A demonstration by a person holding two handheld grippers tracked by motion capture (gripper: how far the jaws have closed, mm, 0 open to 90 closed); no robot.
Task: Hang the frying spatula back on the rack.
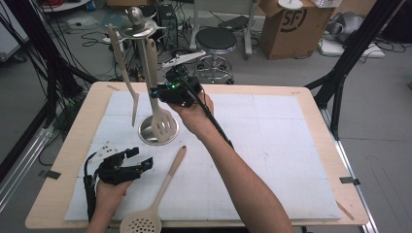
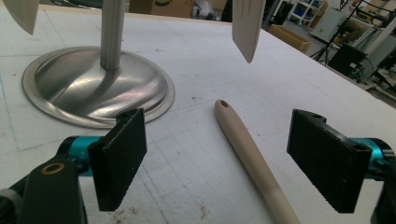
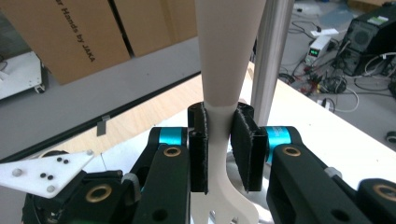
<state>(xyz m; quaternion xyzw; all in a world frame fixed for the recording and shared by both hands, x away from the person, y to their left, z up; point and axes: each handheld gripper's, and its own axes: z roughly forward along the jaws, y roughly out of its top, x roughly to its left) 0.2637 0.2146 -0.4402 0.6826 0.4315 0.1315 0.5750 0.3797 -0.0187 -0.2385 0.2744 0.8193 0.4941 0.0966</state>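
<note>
A steel utensil stand [image 1: 137, 26] rises from its round base [image 1: 145, 135] at the mat's far left. Beside its pole hangs a cream slotted spatula [image 1: 163, 125], blade down. My right gripper [image 1: 158, 92] is shut on the spatula's neck [image 3: 224, 56], pads on either side, with the pole [image 3: 271, 56] just behind. Whether the handle's top sits on a hook I cannot tell. A narrow cream turner [image 1: 127, 82] hangs on the stand's left. A cream skimmer [image 1: 155, 204] lies on the mat. My left gripper [image 1: 141, 158] rests low and open, the skimmer's handle [image 2: 252, 154] lying between its jaws, untouched.
The white mat [image 1: 272, 145] covers a wooden table [image 1: 73, 141]. In the left gripper view the stand's base [image 2: 70, 88] is close ahead and the spatula's tip [image 2: 246, 28] hangs above. A stool [image 1: 215, 41], boxes and cables crowd the floor beyond the table.
</note>
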